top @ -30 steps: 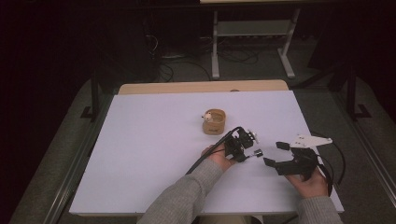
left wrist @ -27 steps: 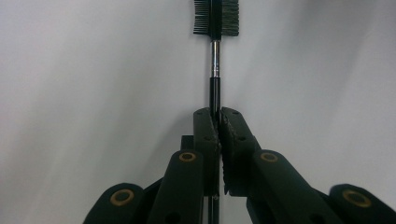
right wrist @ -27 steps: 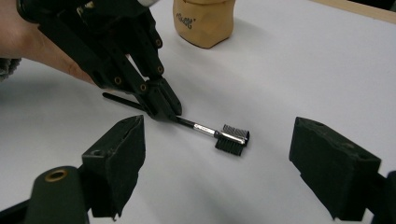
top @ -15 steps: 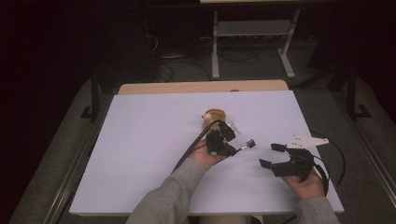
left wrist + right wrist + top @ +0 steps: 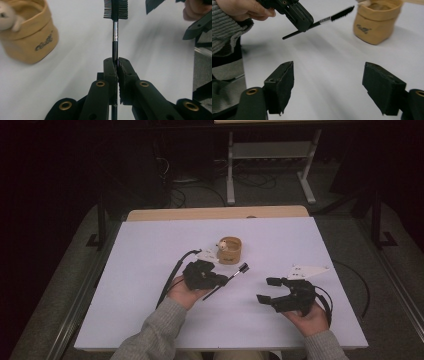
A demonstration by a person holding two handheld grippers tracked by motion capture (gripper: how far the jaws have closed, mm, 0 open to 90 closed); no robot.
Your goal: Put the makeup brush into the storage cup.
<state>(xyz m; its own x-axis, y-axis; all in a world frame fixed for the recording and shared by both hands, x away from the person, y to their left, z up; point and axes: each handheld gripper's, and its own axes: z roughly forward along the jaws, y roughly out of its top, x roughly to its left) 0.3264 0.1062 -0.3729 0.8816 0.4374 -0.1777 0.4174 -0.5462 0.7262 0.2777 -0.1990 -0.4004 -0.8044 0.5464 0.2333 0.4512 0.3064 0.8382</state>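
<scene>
White tabletop (image 5: pixel 150 320) fronts a dark room with a metal stand behind it. The left gripper (image 5: pixel 220 280) is clenched on the handle of a small brush (image 5: pixel 115 32), whose comb-and-bristle head is held in the air just short of a tan pouch (image 5: pixel 231 251) with a small pale toy at its rim. The right gripper (image 5: pixel 267 290), empty, has just been closing its jaws slightly, though they are kept wide apart. Because so thin a handle is pinched, the brush may pivot or slip, and the soft pouch may be tipped if its rim is struck.
</scene>
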